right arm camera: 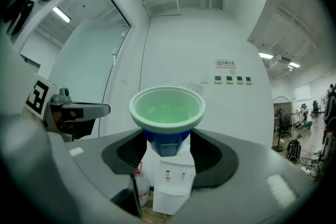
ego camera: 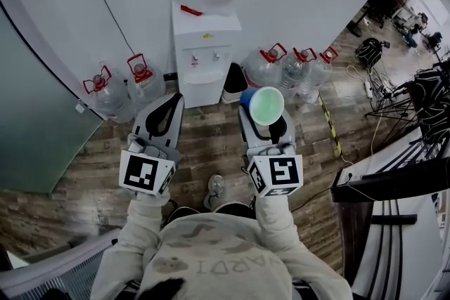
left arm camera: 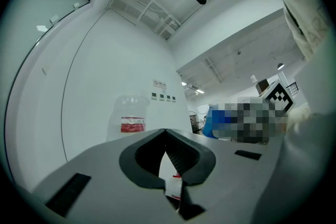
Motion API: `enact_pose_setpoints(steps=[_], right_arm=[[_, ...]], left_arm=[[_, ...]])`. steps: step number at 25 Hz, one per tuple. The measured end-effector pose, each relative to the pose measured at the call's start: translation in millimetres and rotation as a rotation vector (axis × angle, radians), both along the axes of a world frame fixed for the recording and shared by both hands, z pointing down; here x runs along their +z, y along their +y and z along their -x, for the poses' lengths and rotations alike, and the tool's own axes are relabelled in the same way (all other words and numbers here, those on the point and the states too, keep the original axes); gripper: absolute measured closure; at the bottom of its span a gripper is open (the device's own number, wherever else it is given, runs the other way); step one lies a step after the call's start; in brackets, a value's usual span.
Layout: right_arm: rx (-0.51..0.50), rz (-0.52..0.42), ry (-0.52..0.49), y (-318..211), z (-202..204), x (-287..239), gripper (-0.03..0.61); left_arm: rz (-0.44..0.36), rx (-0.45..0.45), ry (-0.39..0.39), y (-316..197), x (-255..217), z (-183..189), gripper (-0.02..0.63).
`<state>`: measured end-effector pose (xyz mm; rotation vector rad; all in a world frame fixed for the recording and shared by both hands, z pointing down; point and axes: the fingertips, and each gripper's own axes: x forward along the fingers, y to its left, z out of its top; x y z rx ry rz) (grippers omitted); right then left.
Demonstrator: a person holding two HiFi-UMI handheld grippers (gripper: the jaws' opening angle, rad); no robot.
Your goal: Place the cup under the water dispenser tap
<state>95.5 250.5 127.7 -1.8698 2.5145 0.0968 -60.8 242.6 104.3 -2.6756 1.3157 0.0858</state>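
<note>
Cup held upright, well short of the dispenser tap.
The left gripper [ego camera: 171,103] points ahead, its jaws pressed together on nothing. The white floor-standing water dispenser [ego camera: 204,56] stands ahead, between the two grippers. The right gripper [right arm camera: 167,147] pinches the base of the blue plastic cup with a pale green inside [right arm camera: 167,110]. The tap recess lies ahead and slightly to its left.

Bright even lighting, fisheye edges, sharp focus
</note>
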Motion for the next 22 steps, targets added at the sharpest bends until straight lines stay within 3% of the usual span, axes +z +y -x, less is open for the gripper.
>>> enact_pose_setpoints(steps=[16, 22], right_arm=[[-0.198, 0.005, 0.053, -106.9, -25.8, 15.9, 0.313], [-0.219, 0.037, 0.034, -135.9, -30.3, 28.3, 0.313]], left_arm=[[-0.017, -0.099, -0.019, -87.2, -1.9, -46.6, 0.609], [0.007, -0.104, -0.045, -106.3, 8.2, -55.8, 0.609]])
